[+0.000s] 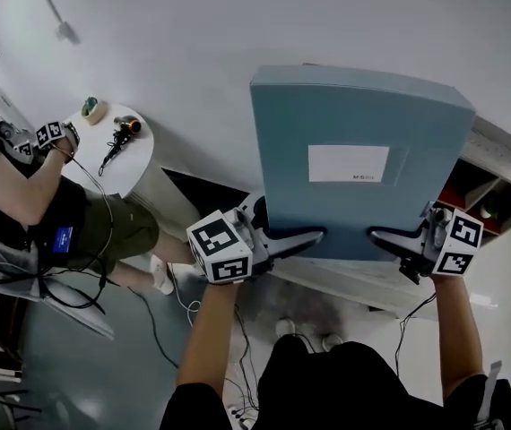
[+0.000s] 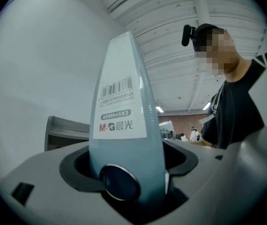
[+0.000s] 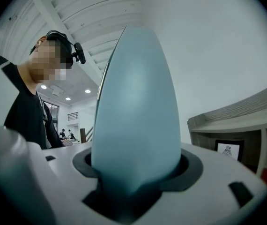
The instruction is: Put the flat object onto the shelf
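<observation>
Jaws of our left gripper (image 1: pixel 314 237) and right gripper (image 1: pixel 376 236) clamp the folder (image 1: pixel 354 141); we should slide it level onto the shelf (image 1: pixel 505 152).

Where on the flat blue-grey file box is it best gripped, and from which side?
The flat blue-grey file box is broad but thin, so only its thickness fits between fingers. Take its near edge at both ends, coming from the person's side, as the left gripper and right gripper do; that probably balances it and leaves the far edge free toward the white shelf.
</observation>
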Demonstrator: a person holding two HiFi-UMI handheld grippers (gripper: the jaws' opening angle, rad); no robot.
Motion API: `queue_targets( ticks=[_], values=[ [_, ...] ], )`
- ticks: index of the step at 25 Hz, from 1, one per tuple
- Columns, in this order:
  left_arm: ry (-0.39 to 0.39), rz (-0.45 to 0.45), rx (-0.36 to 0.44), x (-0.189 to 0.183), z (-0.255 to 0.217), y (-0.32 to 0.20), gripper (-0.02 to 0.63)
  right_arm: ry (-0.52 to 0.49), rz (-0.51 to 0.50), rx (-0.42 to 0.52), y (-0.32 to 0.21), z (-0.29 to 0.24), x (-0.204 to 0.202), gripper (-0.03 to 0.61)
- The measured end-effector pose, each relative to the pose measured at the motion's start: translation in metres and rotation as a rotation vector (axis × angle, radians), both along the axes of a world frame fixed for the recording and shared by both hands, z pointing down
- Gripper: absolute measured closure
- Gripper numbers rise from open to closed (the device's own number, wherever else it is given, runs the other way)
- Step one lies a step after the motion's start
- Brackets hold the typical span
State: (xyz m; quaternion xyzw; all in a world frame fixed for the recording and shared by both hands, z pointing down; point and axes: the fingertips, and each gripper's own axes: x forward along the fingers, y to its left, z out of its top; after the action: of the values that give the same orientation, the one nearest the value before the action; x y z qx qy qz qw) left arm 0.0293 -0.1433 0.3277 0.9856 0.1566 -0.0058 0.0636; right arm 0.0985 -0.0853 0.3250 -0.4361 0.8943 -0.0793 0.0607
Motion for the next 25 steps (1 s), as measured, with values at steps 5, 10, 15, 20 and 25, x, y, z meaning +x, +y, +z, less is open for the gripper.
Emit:
queue_targets(
  ticks=[5, 10, 15, 20, 25],
  values=[
    [0.002, 0.045, 0.024, 0.008, -0.004, -0.011, 0.253, -0.005, 0.07, 0.015, -0.005, -0.002, 0.004, 0.264],
    [0.013, 0.067, 0.025, 0.038, -0.024, -0.041, 0.245, 0.004, 0.129, 0.012, -0.031, -0.023, 0.031, 0.262],
    [0.011, 0.079, 0.043, 0.056, -0.026, -0.06, 0.235, 0.019, 0.208, 0.013, -0.046, -0.025, 0.048, 0.248],
    [0.003, 0.087, 0.044, 0.083, -0.029, -0.079, 0.229, 0.058, 0.276, 0.001, -0.062, -0.031, 0.073, 0.236],
    [-0.035, 0.106, 0.067, 0.11, -0.03, -0.098, 0.224, 0.093, 0.336, 0.005, -0.077, -0.034, 0.097, 0.227]
  ],
)
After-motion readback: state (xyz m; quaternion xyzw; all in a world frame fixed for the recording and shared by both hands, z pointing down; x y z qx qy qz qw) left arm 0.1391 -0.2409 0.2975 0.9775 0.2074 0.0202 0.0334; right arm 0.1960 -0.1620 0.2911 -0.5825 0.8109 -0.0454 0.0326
